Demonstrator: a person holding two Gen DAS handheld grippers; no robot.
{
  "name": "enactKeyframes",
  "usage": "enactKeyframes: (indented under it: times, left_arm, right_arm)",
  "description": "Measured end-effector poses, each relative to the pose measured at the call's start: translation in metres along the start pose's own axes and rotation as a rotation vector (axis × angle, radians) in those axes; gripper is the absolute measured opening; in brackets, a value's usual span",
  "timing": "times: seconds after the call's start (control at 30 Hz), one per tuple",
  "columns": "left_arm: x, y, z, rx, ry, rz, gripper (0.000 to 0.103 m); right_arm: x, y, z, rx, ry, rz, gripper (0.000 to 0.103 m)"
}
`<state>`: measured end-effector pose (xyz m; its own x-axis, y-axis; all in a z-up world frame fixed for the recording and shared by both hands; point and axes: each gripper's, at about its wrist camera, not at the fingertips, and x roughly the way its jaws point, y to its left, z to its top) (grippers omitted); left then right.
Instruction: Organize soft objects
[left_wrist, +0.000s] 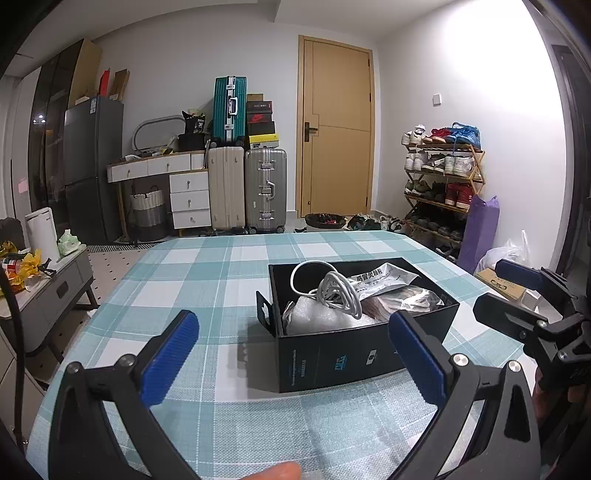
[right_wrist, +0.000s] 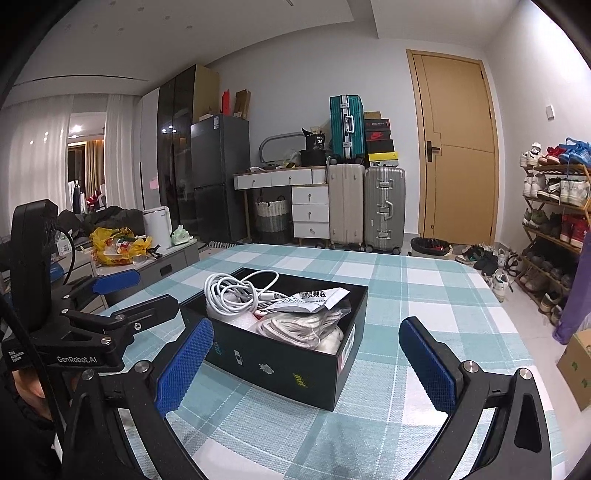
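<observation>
Both the left gripper (left_wrist: 293, 354) and right gripper (right_wrist: 306, 360) hang spread and empty, so I'd reach for the white cable (right_wrist: 236, 291) at the black box's (right_wrist: 280, 365) ten o'clock corner, pinching the whole coil.

I see one black box (right_wrist: 280, 354) just in front of my two grippers, the left gripper (left_wrist: 295, 354) and the right gripper (right_wrist: 306, 365). In the box I count one white cable (right_wrist: 236, 291), one paper packet (right_wrist: 321, 297) and one clear bag (right_wrist: 310, 326). Far ahead of my grippers stand three suitcases: one green suitcase (right_wrist: 345, 125), one cream suitcase (right_wrist: 345, 205), one silver suitcase (right_wrist: 384, 206). I see one door (right_wrist: 458, 147).
</observation>
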<state>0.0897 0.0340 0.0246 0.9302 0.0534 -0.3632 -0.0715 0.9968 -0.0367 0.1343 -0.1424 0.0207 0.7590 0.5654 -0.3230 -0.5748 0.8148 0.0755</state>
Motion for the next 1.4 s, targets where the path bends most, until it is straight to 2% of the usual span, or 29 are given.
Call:
enactKeyframes:
  times: [1.4]
  left_arm:
    - [-0.002, -0.0045, 0.0011, -0.004, -0.011, 0.002, 0.103]
  right_arm:
    - [-0.0006, 0.0029, -0.001, -0.003, -0.006, -0.004, 0.102]
